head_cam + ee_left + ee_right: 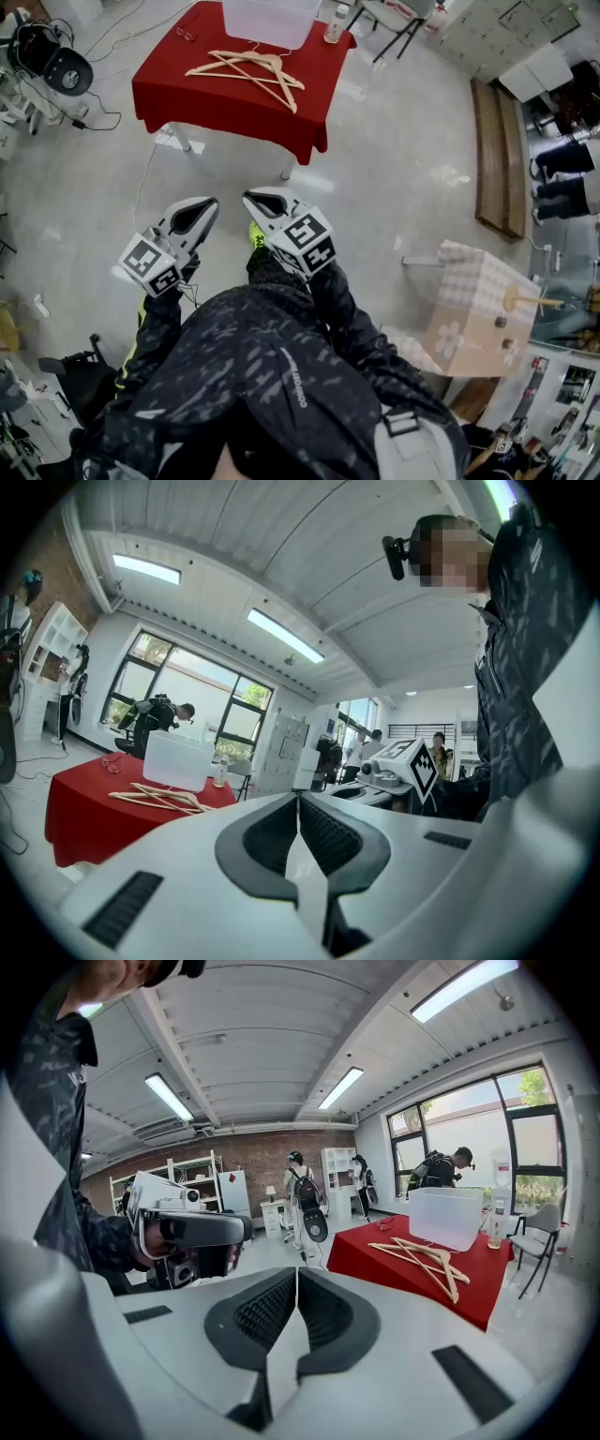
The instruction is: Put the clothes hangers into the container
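Both tools are empty with jaws closed: your left gripper and right gripper are well short of the red table. Several wooden hangers overlap there, long axes roughly left-to-right, hooks toward the clear container. They look light, stiff and slick, so pinch one arm near the neck.

Top of frame: red table, pale wooden clothes hangers, translucent white container. Left hand-held gripper and right hand-held gripper are white and grey with black-and-white square markers.
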Demonstrator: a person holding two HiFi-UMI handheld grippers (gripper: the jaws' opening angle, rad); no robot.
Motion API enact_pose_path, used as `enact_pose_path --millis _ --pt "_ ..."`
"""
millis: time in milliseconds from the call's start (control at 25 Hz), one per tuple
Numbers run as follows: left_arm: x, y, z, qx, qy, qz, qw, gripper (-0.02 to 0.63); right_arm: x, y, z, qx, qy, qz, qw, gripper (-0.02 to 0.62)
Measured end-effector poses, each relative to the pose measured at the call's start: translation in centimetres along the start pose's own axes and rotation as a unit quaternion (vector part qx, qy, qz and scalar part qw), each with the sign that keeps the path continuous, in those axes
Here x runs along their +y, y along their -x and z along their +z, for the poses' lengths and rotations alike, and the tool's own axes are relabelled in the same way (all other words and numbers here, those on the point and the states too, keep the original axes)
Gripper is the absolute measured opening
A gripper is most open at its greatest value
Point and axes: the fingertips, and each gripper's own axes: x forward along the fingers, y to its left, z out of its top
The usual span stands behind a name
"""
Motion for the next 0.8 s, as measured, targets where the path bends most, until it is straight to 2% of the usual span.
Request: enact_pose_path --millis 800 --pt "13.0 -12.4 1.6 0.017 0.016 0.049 0.9985 0.012 -16.3 -7.8 2.7 0.015 -0.011 0.038 0.999 0.017"
